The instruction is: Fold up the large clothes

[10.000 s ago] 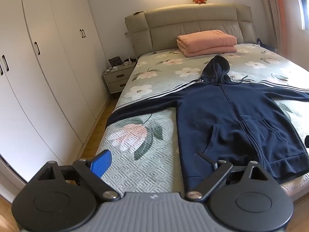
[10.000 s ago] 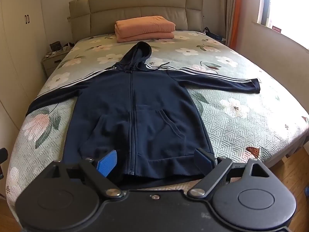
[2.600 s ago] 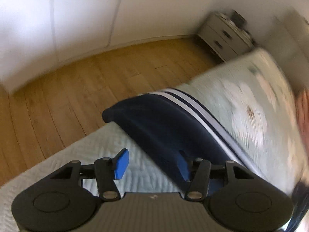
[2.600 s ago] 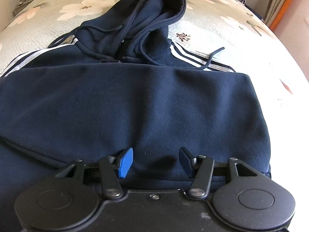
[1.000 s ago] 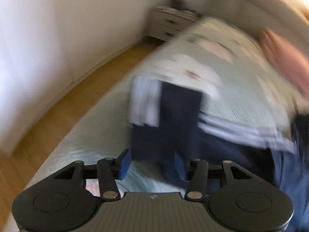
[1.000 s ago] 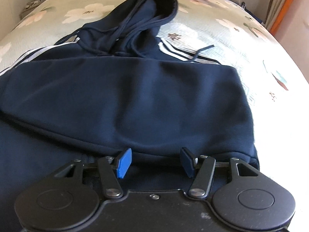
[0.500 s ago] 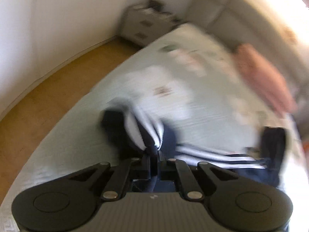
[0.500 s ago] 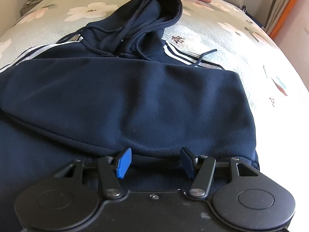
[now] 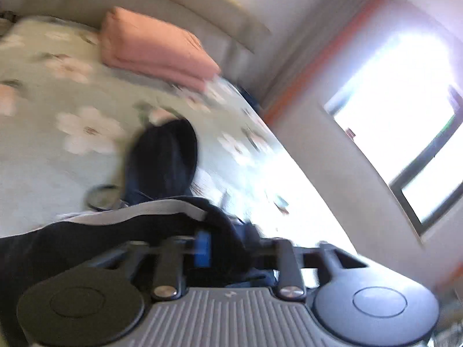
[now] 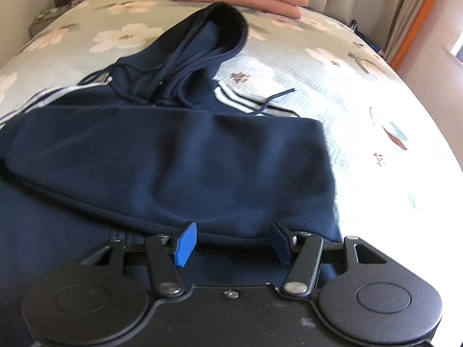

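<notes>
Hoodie [image 10: 179, 156], navy fleece with white-striped sleeves, lies on the flowered quilted bed [image 10: 332, 66], its right side already folded flat across the chest while the soft hood [image 10: 208, 37] is not yet tucked. We carry the left sleeve [image 9: 121, 217] toward the body with our left gripper [image 9: 225, 248], whose fingers are opening with dark cloth between them (blur hides any contact). Our right gripper [image 10: 231, 243] hovers low over the folded edge, fingers wide and empty. Hood and final halving remain, we judge.
</notes>
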Tool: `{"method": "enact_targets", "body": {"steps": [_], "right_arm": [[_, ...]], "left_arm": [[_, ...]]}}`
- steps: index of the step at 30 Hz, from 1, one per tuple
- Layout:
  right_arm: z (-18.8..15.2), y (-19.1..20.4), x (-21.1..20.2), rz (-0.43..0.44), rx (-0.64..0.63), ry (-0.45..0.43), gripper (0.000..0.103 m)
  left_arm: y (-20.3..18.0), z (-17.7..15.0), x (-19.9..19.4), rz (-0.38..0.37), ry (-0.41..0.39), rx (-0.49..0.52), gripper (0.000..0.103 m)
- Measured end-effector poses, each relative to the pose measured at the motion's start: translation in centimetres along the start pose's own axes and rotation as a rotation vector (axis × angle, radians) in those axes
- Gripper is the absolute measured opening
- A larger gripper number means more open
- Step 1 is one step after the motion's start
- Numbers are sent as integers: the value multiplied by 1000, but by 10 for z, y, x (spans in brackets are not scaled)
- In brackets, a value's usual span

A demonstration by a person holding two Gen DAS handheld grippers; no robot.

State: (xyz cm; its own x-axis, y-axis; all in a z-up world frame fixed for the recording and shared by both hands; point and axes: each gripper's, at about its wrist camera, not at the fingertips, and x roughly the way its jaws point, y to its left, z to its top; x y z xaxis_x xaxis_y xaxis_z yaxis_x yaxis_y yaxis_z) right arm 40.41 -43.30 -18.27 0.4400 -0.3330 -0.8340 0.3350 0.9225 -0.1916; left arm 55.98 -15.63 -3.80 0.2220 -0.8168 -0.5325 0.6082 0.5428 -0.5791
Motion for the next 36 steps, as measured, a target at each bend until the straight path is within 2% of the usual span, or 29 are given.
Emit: {"method": "enact_targets", "body": {"steps": [1,3,5,8,13,16,23,24,25,26,27,31,34,36], "right_arm": [[1,-5,-2,0,11,-5,69],[2,-14,-8,17,43,-17,69],[4,-24,-11,67,90,-28,72],[5,-33,-10,196,164,-43,81],[15,-17,11,390,213,0,81],[20,-1,25,471,230,40,81],[23,21,53,558,279,102,79],[22,24,56,575,281,113,73],[21,28,55,588,273,114,51],[21,35,53,582,249,105,29],[23,42,48,559,211,86,21],[32,50,6,431,71,-83,11],[45,27,-29,290,22,-215,10],[53,0,-47,158,19,-287,9]], "left_arm": [[-2,-4,13,49,21,2,80],[3,-16,29,150,47,-1,76],[16,-30,32,216,64,-29,75],[42,-52,29,297,83,-84,76],[81,-87,26,496,162,-109,73],[87,-103,22,537,190,-126,72],[100,-119,26,528,199,-160,70],[101,-119,26,531,201,-162,70],[101,-119,26,534,199,-161,70],[99,-119,25,538,195,-160,69],[99,-119,26,546,191,-156,67],[91,-112,28,603,166,-99,55],[81,-100,30,605,131,-44,54],[73,-91,33,581,98,-24,54]]}}
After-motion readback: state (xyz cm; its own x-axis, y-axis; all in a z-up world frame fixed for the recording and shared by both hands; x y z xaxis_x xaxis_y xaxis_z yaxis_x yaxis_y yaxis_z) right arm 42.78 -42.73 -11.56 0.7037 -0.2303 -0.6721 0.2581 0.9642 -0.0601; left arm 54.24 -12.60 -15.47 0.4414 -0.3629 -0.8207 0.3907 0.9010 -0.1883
